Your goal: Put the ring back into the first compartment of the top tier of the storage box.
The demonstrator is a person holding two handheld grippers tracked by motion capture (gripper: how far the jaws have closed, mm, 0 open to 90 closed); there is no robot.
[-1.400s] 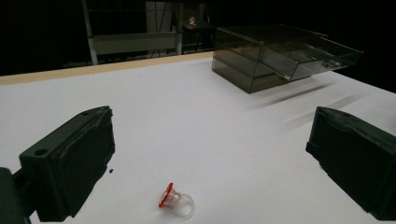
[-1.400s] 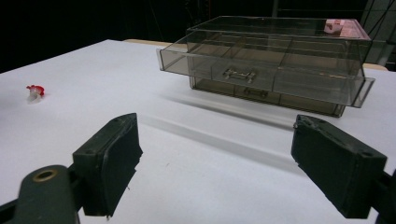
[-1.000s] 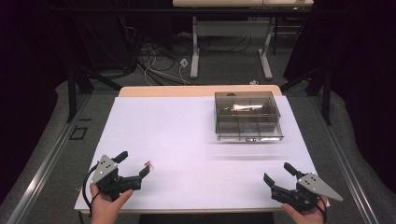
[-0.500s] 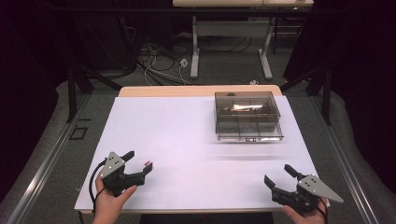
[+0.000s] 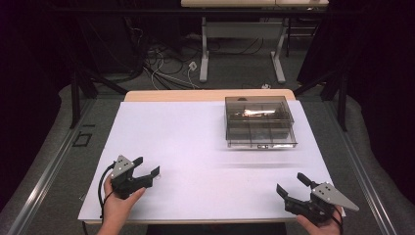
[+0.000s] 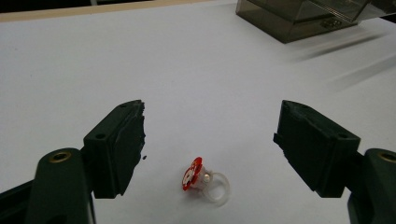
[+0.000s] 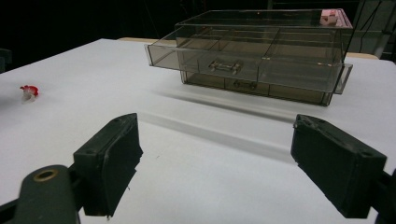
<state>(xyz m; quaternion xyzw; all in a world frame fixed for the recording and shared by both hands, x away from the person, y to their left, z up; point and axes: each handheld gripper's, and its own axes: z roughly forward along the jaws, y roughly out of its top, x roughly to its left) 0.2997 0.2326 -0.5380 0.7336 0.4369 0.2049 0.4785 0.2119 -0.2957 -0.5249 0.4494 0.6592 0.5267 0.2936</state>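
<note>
**Inspector:** Ring [image 6: 205, 181], clear band with red top, lies on the white table [image 5: 195, 147] between the left gripper's [image 6: 208, 149] jaws, touching neither; the jaws have just been closing and stand half apart.

**Clerk:** Step?

**Inspector:** I judge the pick-up in hand; next, sink a little and close squarely on the band.

**Clerk:** Elsewhere?

**Inspector:** Right gripper [image 7: 217, 158] wide, empty, facing the box's [image 7: 261, 51] pulled-out drawer [image 7: 224, 58], well apart.

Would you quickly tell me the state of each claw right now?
Left claw: open, jaws just been closing around the small red-topped ring, not yet touching it.
Right claw: open, holding nothing.
</note>
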